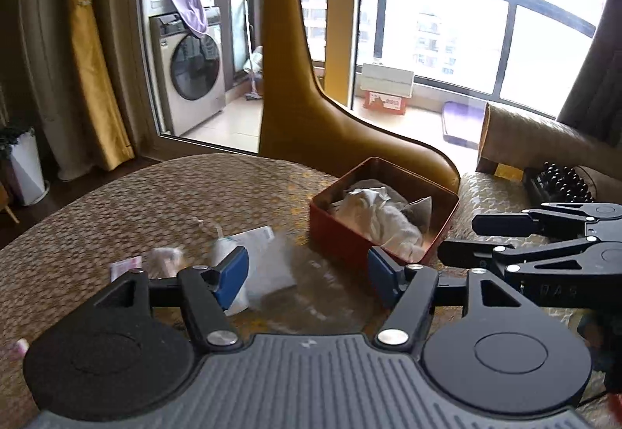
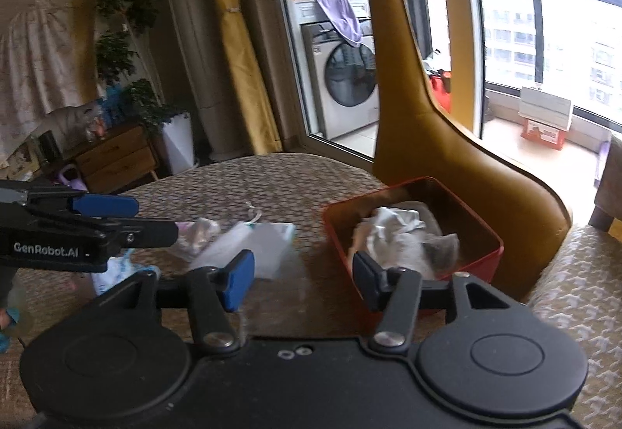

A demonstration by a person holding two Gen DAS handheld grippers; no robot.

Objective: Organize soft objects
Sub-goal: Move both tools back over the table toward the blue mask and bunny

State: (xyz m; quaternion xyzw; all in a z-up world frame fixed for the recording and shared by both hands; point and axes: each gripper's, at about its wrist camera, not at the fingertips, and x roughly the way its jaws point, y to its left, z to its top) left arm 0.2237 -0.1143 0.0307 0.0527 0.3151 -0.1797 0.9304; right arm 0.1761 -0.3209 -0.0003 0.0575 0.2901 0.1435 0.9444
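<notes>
Both grippers held low over the patterned surface point(image 1: 116, 196), neither carrying anything. Left gripper point(image 1: 307, 273) spread wide, blue fingers point(image 1: 233, 275) empty, aimed at the loose soft items lying just ahead and slightly left: a flat white pouch point(image 1: 268, 258) with its long axis running roughly away from the camera and angled right, a small white drawstring bag point(image 1: 223, 246) touching its left edge, and a blurred pinkish packet point(image 1: 165, 260) further left. Right gripper point(image 2: 303, 273) likewise spread wide and empty, with one finger point(image 2: 367, 273) overlapping the near rim of the red box point(image 2: 482, 254) in its own view. Red box ahead and to the right of the left gripper, ahead and slightly right of the right gripper, already holding crumpled white and grey cloths point(image 2: 400, 234). Judged from this layout: pouch and bags nearer the left gripper, box nearer the right; likely next move a short reach forward-left to pinch the pouch across its narrow side, then a carry rightward to the box. In the way of that carry: the right gripper itself, sitting between the loose items and the box, and the near wall of the box to be cleared. Mustard chair back point(image 1: 280, 79) just behind the box, washing machine point(image 1: 190, 67) beyond the glass, well apart.
</notes>
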